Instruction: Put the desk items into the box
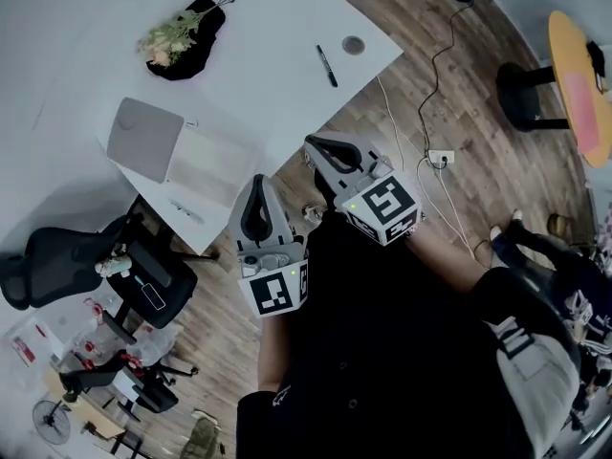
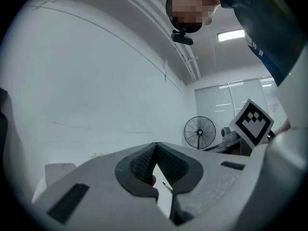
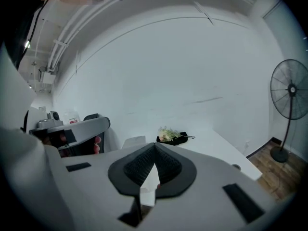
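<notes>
I have both grippers low and close to the body, over the wooden floor [image 1: 402,151] just short of the corner of the desk [image 1: 268,17], so neither of them touches anything. The left gripper [image 1: 258,185] has its jaws closed tip to tip with nothing between them, and the right gripper [image 1: 316,144] is closed and empty in the same way. I think this is only a carrying posture before the reach. The box [image 1: 206,161] stands near the desk corner, the nearest thing to the left gripper, with its grey lid [image 1: 143,140] lying open beside it, so it is ready to receive things. The desk items are all outside the box: a black marker [image 1: 327,65] and a small round object [image 1: 353,44] on the right part, and a black pouch with dried flowers [image 1: 182,36] far at the back. The marker seems the easiest first target for the right gripper, but its jaws must open first.
</notes>
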The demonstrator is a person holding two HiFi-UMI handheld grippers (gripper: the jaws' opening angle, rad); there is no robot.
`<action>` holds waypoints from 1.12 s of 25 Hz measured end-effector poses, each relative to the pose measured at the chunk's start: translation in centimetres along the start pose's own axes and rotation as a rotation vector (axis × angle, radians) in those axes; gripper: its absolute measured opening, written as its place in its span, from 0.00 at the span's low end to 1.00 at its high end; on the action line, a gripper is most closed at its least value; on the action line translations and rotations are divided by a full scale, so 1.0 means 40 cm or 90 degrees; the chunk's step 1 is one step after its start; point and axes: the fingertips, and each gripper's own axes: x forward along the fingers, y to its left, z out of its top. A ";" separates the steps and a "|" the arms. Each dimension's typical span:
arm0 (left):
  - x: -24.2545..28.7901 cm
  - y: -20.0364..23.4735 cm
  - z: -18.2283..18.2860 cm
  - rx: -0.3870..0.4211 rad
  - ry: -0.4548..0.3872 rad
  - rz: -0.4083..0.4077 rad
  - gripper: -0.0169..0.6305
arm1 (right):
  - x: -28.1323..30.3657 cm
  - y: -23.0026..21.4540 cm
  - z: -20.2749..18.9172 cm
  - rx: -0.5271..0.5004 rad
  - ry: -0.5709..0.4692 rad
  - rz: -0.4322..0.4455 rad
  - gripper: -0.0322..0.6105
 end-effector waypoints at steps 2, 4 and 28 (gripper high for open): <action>0.046 -0.008 0.000 0.004 0.005 -0.016 0.04 | 0.022 -0.049 0.010 0.008 -0.003 -0.016 0.05; 0.095 -0.013 -0.003 0.009 0.011 -0.035 0.04 | 0.048 -0.101 0.017 0.014 -0.002 -0.035 0.05; 0.559 -0.037 -0.136 -0.006 0.098 -0.092 0.04 | 0.296 -0.656 -0.246 0.168 0.226 -0.217 0.05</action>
